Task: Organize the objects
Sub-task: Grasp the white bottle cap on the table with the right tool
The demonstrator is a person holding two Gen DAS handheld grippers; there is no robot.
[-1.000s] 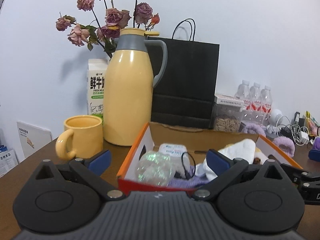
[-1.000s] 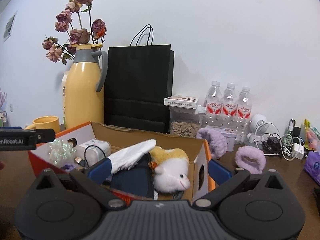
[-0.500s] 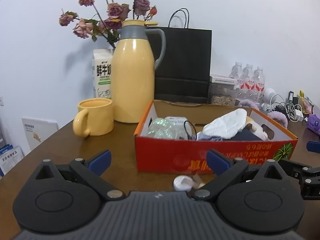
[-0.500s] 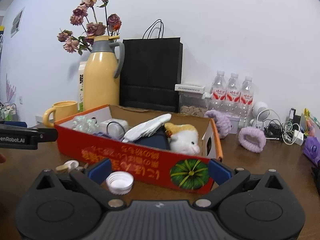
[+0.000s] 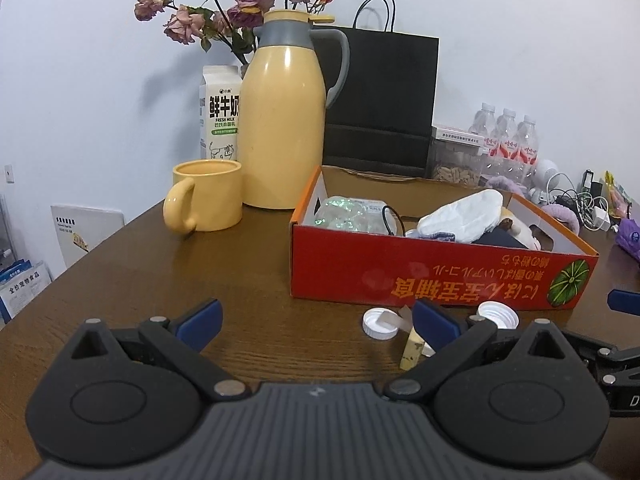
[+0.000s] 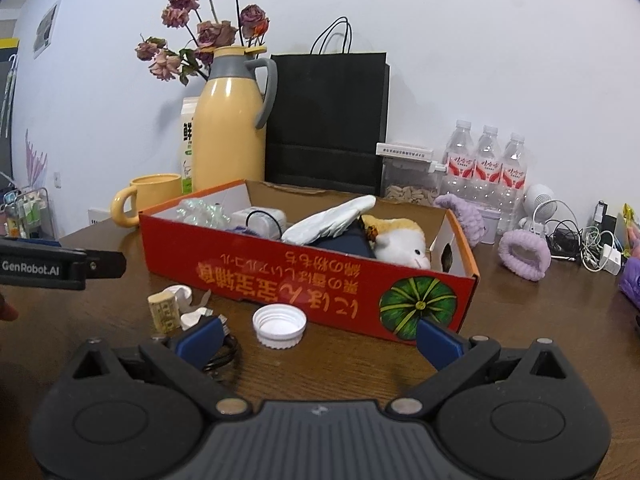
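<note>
Red cardboard box sits mid-table, its long side facing both grippers; bare wood lies open to its left. White caps and scraps lie just before it. Left gripper and right gripper both hover spread wide, holding nothing.

red box: open, full | white cap: upturned, on table before box
</note>
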